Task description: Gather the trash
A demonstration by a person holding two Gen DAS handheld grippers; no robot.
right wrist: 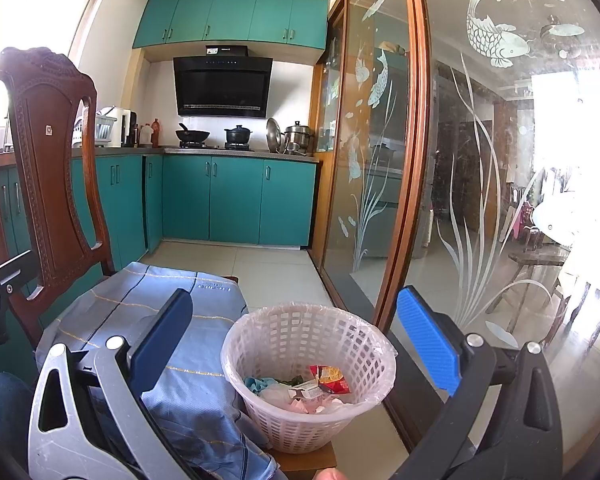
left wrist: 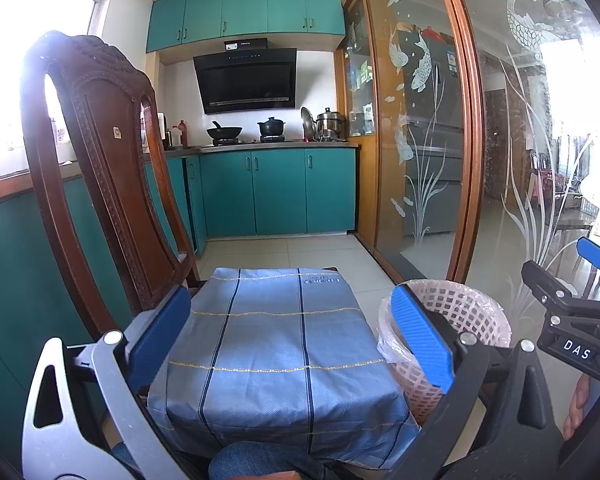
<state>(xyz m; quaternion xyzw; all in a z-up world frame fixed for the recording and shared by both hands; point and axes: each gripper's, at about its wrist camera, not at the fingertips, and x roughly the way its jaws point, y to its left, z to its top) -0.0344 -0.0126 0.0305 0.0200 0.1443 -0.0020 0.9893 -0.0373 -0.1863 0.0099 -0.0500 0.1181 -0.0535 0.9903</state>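
A pale pink lattice wastebasket [right wrist: 308, 368] lined with a clear plastic bag stands to the right of the chair seat. Inside it lie a red snack wrapper [right wrist: 329, 378], crumpled paper and other scraps. My right gripper [right wrist: 296, 340] is open and empty, held just above and in front of the basket. My left gripper [left wrist: 288, 340] is open and empty over the blue checked cloth [left wrist: 268, 344] on the seat. The basket also shows in the left wrist view [left wrist: 460, 312], behind the left gripper's right finger. The right gripper shows at that view's right edge [left wrist: 572, 280].
A carved wooden chair back [left wrist: 100, 168] rises at the left. A glass sliding door with etched fish [right wrist: 480, 200] runs along the right. Teal kitchen cabinets [right wrist: 236, 200] with a stove and pots stand at the back, across a tiled floor [right wrist: 268, 272].
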